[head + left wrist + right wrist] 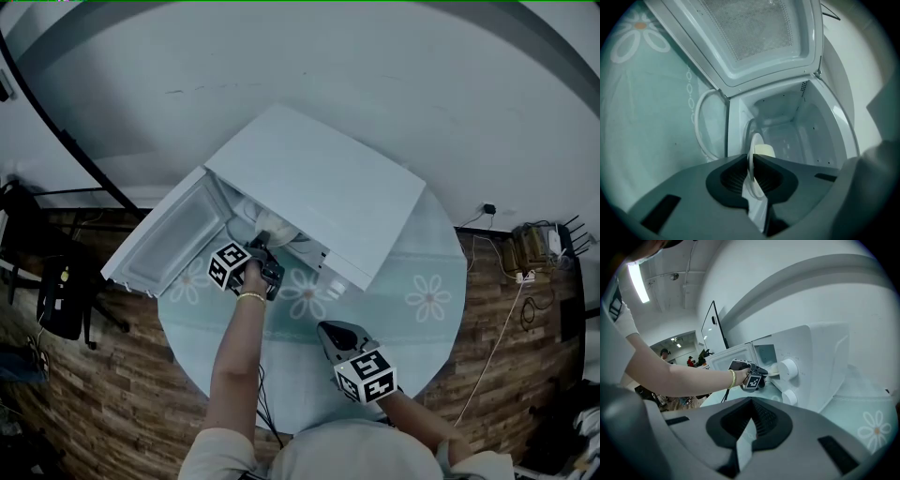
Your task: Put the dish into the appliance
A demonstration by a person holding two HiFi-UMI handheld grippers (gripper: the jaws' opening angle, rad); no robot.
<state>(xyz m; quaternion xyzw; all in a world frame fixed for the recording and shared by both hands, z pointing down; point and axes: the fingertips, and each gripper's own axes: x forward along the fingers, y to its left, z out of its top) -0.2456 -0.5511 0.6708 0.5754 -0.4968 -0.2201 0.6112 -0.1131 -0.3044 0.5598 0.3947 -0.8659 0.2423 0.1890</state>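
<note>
Firmly pinched edge-on between the nearly closed jaws of the left gripper (752, 164), a white dish (756, 146) sits at the mouth of the white appliance (797, 126), whose door (754, 42) stands open. Right gripper (749, 401) jaws meet, empty, above the round table (412, 281).

Appliance cavity (797, 131) lies free inside; swung-out door (754, 42) flanks its mouth
</note>
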